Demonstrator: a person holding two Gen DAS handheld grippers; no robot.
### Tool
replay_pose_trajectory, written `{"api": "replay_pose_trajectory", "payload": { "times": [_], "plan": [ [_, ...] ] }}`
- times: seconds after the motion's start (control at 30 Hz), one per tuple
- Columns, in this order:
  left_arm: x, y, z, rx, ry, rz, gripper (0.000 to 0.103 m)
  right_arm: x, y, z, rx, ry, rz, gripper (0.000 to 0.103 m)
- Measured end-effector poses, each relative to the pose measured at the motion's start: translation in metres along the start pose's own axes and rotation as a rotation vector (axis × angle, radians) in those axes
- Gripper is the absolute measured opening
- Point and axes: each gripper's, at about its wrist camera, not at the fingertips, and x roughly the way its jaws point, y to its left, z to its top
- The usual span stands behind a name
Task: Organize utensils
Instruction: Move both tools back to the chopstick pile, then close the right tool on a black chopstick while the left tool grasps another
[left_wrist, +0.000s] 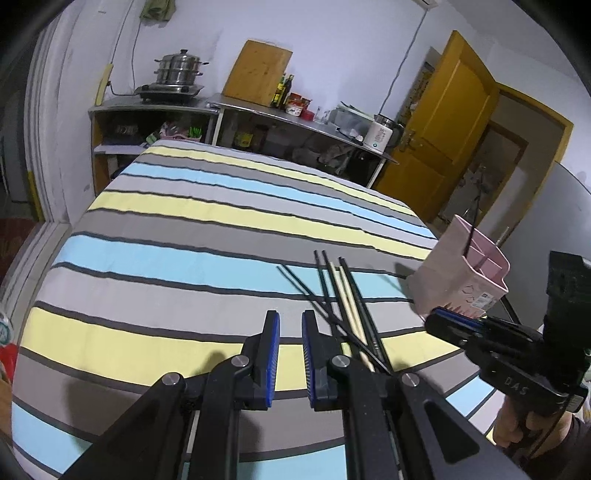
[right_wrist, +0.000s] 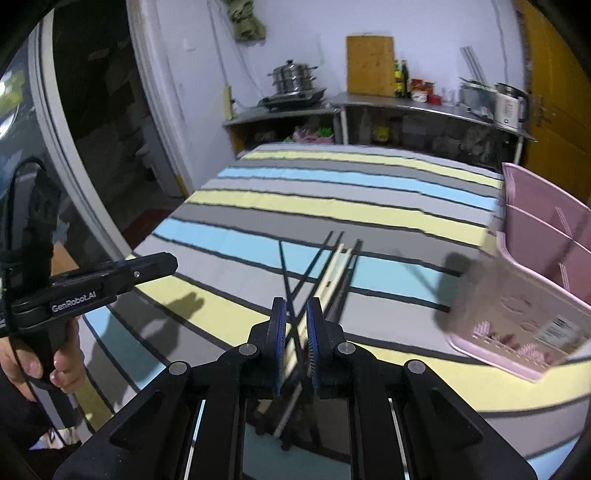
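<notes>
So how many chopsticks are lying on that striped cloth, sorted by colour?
Black chopsticks: 4
Pale wooden chopsticks: 2
Total: 6
They cross and overlap, so this is a best count.
</notes>
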Motion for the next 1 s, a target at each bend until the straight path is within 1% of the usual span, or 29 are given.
{"api": "replay_pose_trajectory", "payload": {
  "times": [0.23, 0.43, 0.83, 1.0],
  "plan": [
    [0.007, 0.019, -0.002, -0.035, 0.003, 0.002, 0.011, 0.048, 0.014, 0.011, -0.062, 0.078, 0.025, 0.012],
    [0.008, 0.033, -0.004, -0.061, 0.002, 0.0, 0.011, 0.082, 0.017, 0.018, -0.093, 0.136, 0.021, 0.012],
    [0.017, 0.044, -0.006, -0.088, 0.009, -0.015, 0.011, 0.121, 0.016, 0.027, -0.124, 0.2, -0.001, 0.012],
    [0.022, 0.046, -0.007, -0.1, 0.021, -0.018, 0.011, 0.128, 0.015, 0.029, -0.124, 0.213, -0.005, 0.012]
  ]
}}
